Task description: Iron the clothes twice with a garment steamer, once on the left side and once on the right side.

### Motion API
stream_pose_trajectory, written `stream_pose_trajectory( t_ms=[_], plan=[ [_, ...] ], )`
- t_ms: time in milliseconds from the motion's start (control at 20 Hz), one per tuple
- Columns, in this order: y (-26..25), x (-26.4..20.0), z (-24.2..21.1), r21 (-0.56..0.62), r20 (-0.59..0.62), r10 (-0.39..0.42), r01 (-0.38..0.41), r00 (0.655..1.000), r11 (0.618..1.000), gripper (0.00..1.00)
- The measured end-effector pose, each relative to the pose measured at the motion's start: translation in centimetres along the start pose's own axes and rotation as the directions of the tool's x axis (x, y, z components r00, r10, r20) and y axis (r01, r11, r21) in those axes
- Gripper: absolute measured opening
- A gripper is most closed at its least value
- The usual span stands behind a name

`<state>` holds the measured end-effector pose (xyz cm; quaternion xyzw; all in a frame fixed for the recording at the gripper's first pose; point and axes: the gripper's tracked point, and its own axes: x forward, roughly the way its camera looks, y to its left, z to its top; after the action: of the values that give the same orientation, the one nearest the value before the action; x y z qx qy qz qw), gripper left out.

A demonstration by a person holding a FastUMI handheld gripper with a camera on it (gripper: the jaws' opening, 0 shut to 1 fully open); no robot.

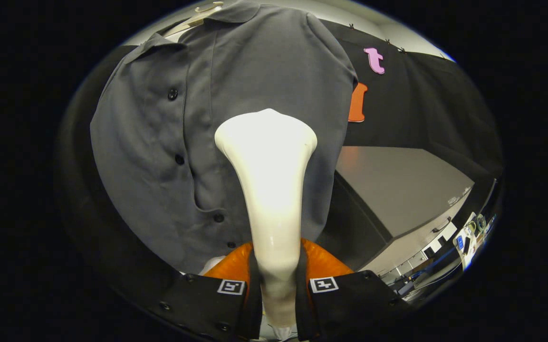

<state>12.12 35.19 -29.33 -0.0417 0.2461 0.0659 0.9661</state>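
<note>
A dark grey button-up shirt hangs on a pale hanger in front of the booth wall, its collar at the top and its button placket running down ahead of the fingers. A white garment steamer rises from between my fingers, its wide head against the shirt's front to the right of the placket. My gripper is shut on the steamer's narrow handle, one finger pressing each side. The steamer hides the shirt's lower middle.
A grey table stands to the right of the shirt, beyond the fingers. Past its far corner sit small cluttered items. Black cloth covers the wall behind the shirt.
</note>
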Motion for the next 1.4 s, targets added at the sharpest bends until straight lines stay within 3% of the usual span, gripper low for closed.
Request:
stream_pose_trajectory(
  t_ms=[600,850,1100,1400],
  plan=[
    [-0.9,2.9,-10.6,0.005,-0.143,-0.010,0.011,0.990,1.000,0.36],
    [-1.3,2.1,-11.9,0.026,-0.174,-0.003,0.008,0.985,1.000,0.36],
    [-0.7,-1.8,-7.8,0.033,-0.124,-0.002,0.006,0.992,0.999,0.36],
    [1.4,-7.9,3.3,-0.007,0.055,0.014,-0.013,0.998,1.000,0.36]
  ],
)
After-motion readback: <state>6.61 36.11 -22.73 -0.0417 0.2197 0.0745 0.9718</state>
